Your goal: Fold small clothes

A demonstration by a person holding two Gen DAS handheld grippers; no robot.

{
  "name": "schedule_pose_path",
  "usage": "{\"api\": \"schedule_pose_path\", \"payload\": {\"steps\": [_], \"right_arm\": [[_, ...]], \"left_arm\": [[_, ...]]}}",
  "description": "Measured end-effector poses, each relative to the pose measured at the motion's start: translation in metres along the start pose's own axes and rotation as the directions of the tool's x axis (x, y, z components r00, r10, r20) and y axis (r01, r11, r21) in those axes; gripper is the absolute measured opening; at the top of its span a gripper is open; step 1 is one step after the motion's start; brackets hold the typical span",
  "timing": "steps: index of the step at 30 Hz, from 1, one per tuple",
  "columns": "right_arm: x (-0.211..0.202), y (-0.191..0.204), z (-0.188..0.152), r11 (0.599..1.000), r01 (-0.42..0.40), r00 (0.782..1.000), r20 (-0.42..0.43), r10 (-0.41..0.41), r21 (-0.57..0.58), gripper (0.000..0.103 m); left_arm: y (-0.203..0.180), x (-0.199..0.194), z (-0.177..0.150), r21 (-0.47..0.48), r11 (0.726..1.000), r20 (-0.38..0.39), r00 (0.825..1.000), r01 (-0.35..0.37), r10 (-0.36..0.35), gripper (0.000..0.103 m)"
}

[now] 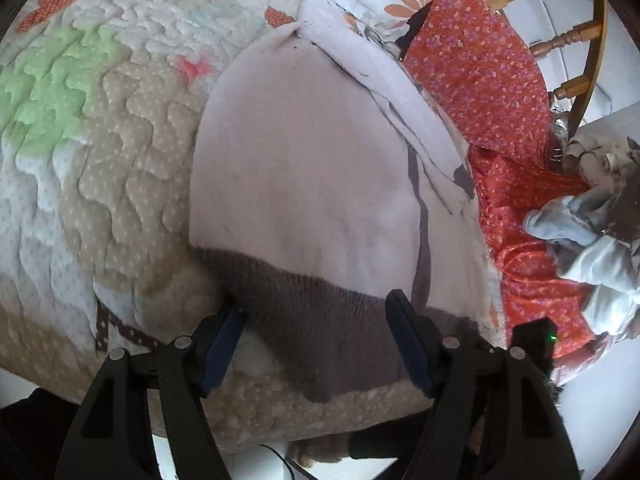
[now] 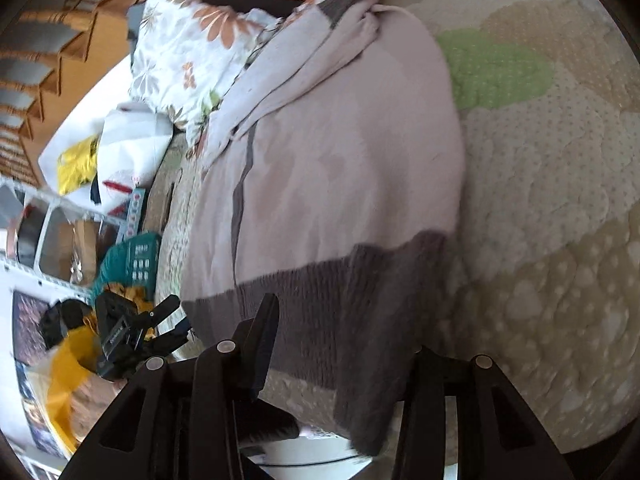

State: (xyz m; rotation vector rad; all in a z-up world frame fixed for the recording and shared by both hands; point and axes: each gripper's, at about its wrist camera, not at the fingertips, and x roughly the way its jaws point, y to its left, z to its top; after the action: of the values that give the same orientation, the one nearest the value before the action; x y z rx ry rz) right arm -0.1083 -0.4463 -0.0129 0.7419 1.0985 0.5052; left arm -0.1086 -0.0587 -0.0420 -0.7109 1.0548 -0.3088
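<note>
A pale pink knit garment (image 1: 304,160) with a grey ribbed hem (image 1: 320,320) lies spread on a quilted bed cover (image 1: 100,160). My left gripper (image 1: 318,320) is open, its fingers straddling the grey hem near the bed's front edge. In the right wrist view the same garment (image 2: 340,152) and its grey hem (image 2: 340,308) show. My right gripper (image 2: 344,340) is open over the hem; its right finger is partly hidden behind a fold of the grey band. The other gripper (image 2: 140,332) shows at the lower left.
An orange floral cloth (image 1: 500,100) and a crumpled grey-white garment (image 1: 592,240) lie to the right. A wooden chair (image 1: 568,32) stands behind. A flowered pillow (image 2: 188,48), bags (image 2: 128,148) and a teal basket (image 2: 132,264) sit beside the bed.
</note>
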Motion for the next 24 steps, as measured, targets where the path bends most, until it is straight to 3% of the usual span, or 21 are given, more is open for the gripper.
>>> {"api": "schedule_pose_path", "payload": {"steps": [2,4,7,12,13,14,16,19,24], "right_arm": [[0.004,0.004,-0.005,1.0,0.0,1.0,-0.005,0.0,-0.012,0.045],[0.008,0.01,-0.007,1.0,0.007,1.0,-0.005,-0.007,-0.027,0.045],[0.009,0.012,-0.008,0.999,0.03,0.999,0.021,-0.029,-0.025,0.045],[0.002,-0.002,-0.002,0.998,0.001,0.998,0.064,-0.006,0.07,0.045],[0.002,-0.006,0.0,0.995,-0.003,0.998,0.07,-0.004,0.099,0.041],[0.003,-0.01,0.001,0.992,0.002,0.997,0.075,-0.012,0.128,0.024],[0.005,-0.016,0.002,0.986,0.04,0.996,0.071,-0.052,0.162,0.005],[-0.005,-0.017,0.0,0.985,0.026,0.995,0.091,-0.041,0.169,0.004],[-0.039,0.005,-0.016,0.998,0.005,0.993,0.121,-0.014,0.07,0.004]], "left_arm": [[-0.006,0.0,-0.003,0.019,1.0,0.014,1.0,-0.021,0.021,0.069],[-0.009,0.0,-0.004,0.024,0.999,0.026,0.999,-0.04,0.04,0.057],[-0.006,0.0,-0.005,0.017,0.996,0.031,0.996,-0.083,0.083,0.007],[-0.005,-0.003,-0.003,0.003,0.996,0.045,0.995,-0.094,0.094,0.007],[-0.008,-0.004,-0.002,0.015,0.994,0.05,0.993,-0.107,0.107,0.007],[-0.01,-0.005,-0.002,0.021,0.993,0.053,0.992,-0.12,0.118,0.007],[-0.016,-0.011,-0.001,0.03,0.989,0.069,0.988,-0.144,0.142,0.007],[-0.022,-0.029,-0.006,0.035,0.985,0.115,0.98,-0.168,0.163,0.007],[-0.026,-0.059,-0.024,0.035,0.986,0.146,0.977,-0.164,0.158,0.006]]}}
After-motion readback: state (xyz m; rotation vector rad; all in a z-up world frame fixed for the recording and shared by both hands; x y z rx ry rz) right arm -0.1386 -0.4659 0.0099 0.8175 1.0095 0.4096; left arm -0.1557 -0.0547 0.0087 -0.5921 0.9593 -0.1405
